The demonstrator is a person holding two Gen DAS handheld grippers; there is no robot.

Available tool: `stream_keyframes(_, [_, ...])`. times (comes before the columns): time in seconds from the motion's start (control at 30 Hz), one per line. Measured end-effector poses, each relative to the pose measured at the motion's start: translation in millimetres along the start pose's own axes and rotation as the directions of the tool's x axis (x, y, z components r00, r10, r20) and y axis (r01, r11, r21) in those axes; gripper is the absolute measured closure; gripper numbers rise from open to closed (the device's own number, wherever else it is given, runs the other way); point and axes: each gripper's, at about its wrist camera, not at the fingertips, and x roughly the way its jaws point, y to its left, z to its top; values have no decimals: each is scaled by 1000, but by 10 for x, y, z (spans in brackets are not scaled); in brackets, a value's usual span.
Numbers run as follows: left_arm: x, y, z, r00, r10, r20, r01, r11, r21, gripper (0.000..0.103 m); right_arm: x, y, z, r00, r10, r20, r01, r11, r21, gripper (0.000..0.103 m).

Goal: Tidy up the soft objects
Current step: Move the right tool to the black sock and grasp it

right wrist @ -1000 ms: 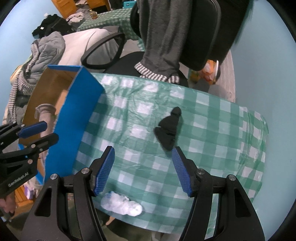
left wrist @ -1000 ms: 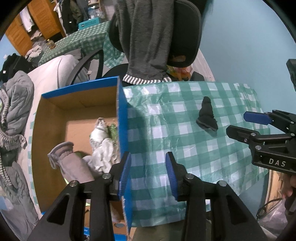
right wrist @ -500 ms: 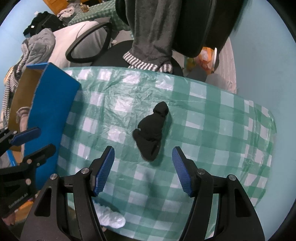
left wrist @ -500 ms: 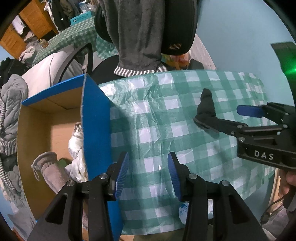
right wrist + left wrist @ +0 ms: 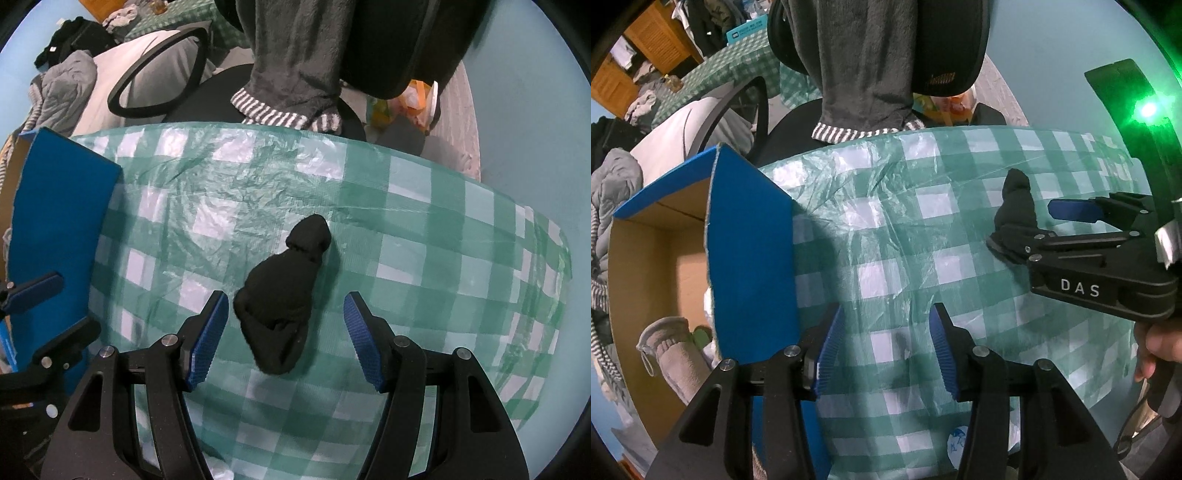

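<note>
The right tool [image 5: 282,339] hangs wide astride the black sock [image 5: 282,295], seemingly untouched; the left tool [image 5: 886,354], empty, is opening over the table [image 5: 894,229].

Black sock [image 5: 282,291] on green-white checked tabletop [image 5: 406,236], blue box [image 5: 750,251] with brown inside, claw pads [image 5: 207,339] blue.

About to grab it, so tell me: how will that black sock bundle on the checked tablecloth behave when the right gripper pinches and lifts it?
The black sock bundle looks soft and rolled, so it will probably squash between the right gripper pads. Its narrow end may droop when lifted. It seems light, and a push might drag the thin, wrinkled plastic tablecloth with it.
</note>
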Motion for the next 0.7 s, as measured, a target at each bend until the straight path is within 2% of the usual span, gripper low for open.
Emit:
stream_keyframes(0.3, [60, 2, -4, 1000, -6, -1, 6, 1000, -4, 54, 126, 52, 22, 1000, -6, -9, 6, 999, -41, 38])
stream_keyframes(0.33, [66, 3, -6, 1000, -7, -1, 7, 1000, -4, 54, 137, 64, 16, 1000, -7, -10, 6, 999, -48, 40])
stream_keyframes(0.43, [76, 7, -6, 1000, -6, -4, 6, 1000, -3, 54, 174, 96, 10, 1000, 6, -23, -7, 998, -60, 61])
stream_keyframes(0.7, [50, 11, -86, 1000, -16, -6, 16, 1000, 4, 54, 102, 169, -101, 1000, -5, 5, 5, 996, -87, 69])
